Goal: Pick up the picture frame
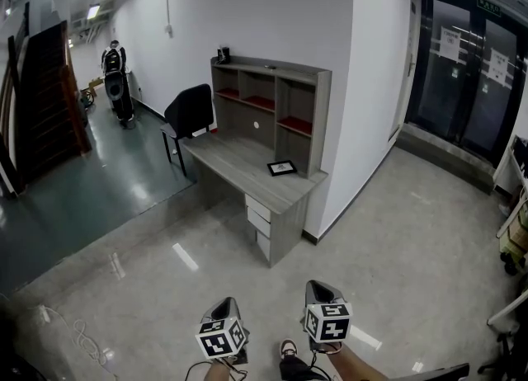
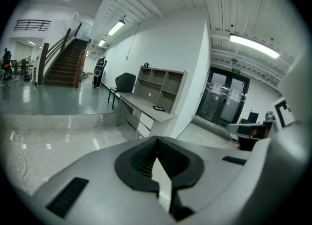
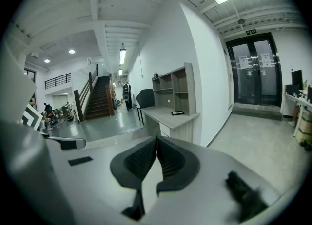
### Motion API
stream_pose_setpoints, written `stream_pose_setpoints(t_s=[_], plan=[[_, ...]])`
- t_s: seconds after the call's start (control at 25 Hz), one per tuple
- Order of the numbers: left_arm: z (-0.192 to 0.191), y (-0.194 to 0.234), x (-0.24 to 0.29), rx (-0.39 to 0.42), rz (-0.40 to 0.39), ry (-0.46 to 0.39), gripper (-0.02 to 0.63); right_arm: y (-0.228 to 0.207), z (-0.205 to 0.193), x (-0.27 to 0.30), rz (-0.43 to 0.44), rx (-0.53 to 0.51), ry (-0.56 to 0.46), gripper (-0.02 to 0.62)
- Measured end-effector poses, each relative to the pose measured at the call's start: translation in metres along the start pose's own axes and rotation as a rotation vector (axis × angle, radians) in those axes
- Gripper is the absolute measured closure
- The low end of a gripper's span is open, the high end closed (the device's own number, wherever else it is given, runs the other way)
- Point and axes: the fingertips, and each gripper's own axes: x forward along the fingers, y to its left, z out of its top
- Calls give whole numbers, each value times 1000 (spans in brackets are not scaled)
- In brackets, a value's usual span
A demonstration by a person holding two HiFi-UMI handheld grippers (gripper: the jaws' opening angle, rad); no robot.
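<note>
A small black picture frame (image 1: 281, 168) lies flat on the right end of a grey desk (image 1: 239, 165), next to the shelf unit. It shows far off in the left gripper view (image 2: 158, 107) and in the right gripper view (image 3: 178, 113). My left gripper (image 1: 228, 303) and right gripper (image 1: 317, 288) hang side by side at the bottom of the head view, well short of the desk and pointing towards it. Both are shut with nothing between their jaws, which meet at the tips (image 2: 157, 139) (image 3: 157, 139).
A shelf unit (image 1: 276, 103) stands on the desk against the white wall, with drawers (image 1: 258, 221) under the near end. A black chair (image 1: 188, 111) stands behind the desk. Glass doors (image 1: 466, 82) are at the right, stairs (image 1: 45, 99) at the left. A white cable (image 1: 78, 338) lies on the floor.
</note>
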Motion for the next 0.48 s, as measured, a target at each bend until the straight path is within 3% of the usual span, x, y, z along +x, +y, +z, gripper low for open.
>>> stream_pose_setpoints(t_s=[0.48], plan=[[49,-16,84,28,-4,-14,594,-37,42,77,18,14,-9,563]])
